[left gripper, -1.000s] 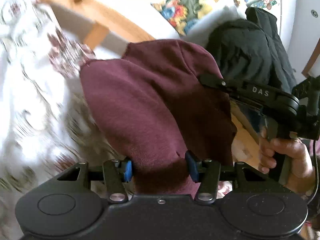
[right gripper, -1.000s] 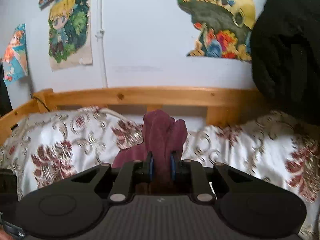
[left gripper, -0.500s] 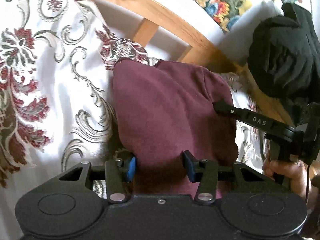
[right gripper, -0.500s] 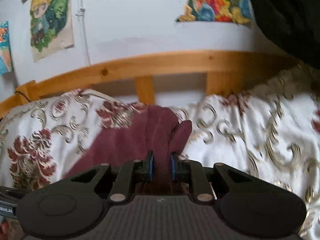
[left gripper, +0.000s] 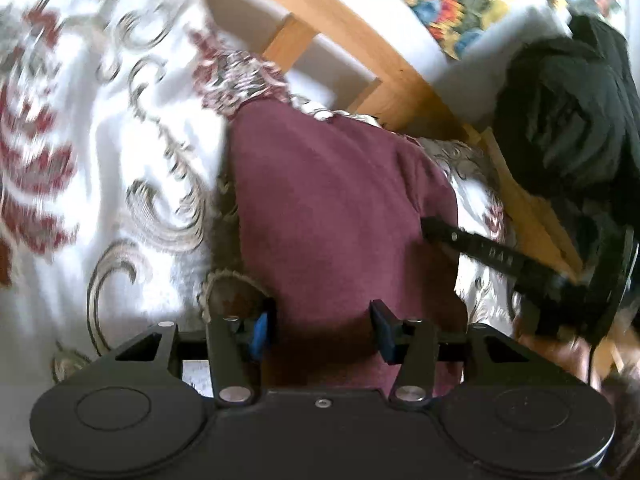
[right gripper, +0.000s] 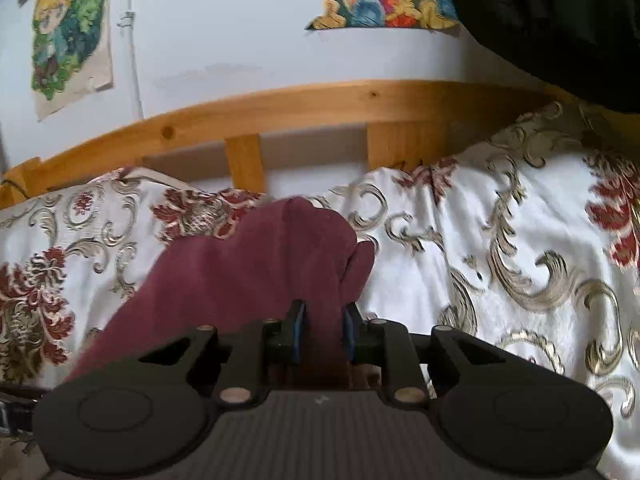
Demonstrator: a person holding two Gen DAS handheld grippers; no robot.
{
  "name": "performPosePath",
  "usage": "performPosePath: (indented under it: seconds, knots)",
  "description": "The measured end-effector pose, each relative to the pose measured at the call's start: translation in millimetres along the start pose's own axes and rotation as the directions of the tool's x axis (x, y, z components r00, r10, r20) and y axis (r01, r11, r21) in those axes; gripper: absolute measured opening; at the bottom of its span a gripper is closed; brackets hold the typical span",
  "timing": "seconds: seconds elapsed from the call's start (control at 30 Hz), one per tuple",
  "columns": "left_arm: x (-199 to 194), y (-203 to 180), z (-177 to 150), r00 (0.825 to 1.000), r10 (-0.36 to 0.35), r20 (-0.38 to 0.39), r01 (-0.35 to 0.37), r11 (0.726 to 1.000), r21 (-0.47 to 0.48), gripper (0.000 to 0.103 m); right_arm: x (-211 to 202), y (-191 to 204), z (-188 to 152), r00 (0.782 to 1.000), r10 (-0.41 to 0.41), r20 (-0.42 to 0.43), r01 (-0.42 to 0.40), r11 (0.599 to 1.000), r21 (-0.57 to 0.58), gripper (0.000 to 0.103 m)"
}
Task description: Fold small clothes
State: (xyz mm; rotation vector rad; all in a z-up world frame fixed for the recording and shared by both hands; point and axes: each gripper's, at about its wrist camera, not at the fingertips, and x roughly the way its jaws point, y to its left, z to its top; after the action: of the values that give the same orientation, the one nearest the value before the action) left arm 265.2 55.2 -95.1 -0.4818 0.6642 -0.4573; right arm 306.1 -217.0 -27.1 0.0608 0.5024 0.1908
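Note:
A maroon garment [left gripper: 340, 208] lies spread on the flowered bedspread [left gripper: 120, 160], its far edge near the wooden rail. My left gripper [left gripper: 320, 332] holds its near edge, with bunched cloth filling the gap between the pads while the jaws are opening slightly. In the right wrist view the garment [right gripper: 248, 276] rises in a fold, and my right gripper [right gripper: 323, 332] pinches a narrow strip of it; these jaws are opening with the cloth still between them. A finger [left gripper: 480, 252] of the right gripper reaches the garment's right edge.
A wooden bed rail [right gripper: 320, 100] runs along the wall behind the bedspread [right gripper: 500, 240]. A black garment [left gripper: 568, 120] hangs at the right, also dark at the top right [right gripper: 560, 20]. Posters hang on the wall. A hand [left gripper: 560, 352] holds the right gripper.
Both grippers have come down with the garment, which now rests on the bedspread instead of hanging. The right jaws stand a little wider than before.

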Motion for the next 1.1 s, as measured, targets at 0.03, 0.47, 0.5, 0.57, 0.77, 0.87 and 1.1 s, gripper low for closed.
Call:
performPosePath:
  seconds: [0.03,0.47,0.5,0.57,0.77,0.87,1.1]
  knots:
    - [0,2,0,1.000,-0.002,0.000,0.002,1.000,-0.012,0.054,-1,-1,-1,1.000,-0.003,0.005,0.003,1.000,0.012,0.034]
    - [-3,-11,4,0.997,0.081,0.011,-0.081,0.997,0.010,0.088,-48,17,-11,0.997,-0.021,0.077,0.024,0.999,-0.030,0.090]
    - [-6,-13,5,0.996,0.089,0.023,-0.090,0.996,0.011,0.092,-52,18,-12,0.996,-0.020,0.084,0.023,0.999,-0.034,0.092]
    - [-11,-18,8,0.993,0.104,0.049,-0.105,0.994,0.022,0.096,-60,19,-13,0.995,-0.015,0.102,0.018,0.999,-0.033,0.096]
    - [-27,-43,16,0.982,0.156,0.110,-0.169,0.978,0.123,0.101,-86,19,-14,0.990,-0.009,0.141,0.011,1.000,-0.014,0.102]
    - [-43,-63,22,0.976,0.161,0.144,-0.183,0.970,0.158,0.102,-105,20,-12,0.986,-0.003,0.168,0.002,1.000,0.002,0.102]
    - [-93,-101,20,0.956,0.168,0.241,-0.227,0.944,0.242,0.102,-153,31,-8,0.965,0.024,0.262,-0.034,0.999,0.036,0.102]
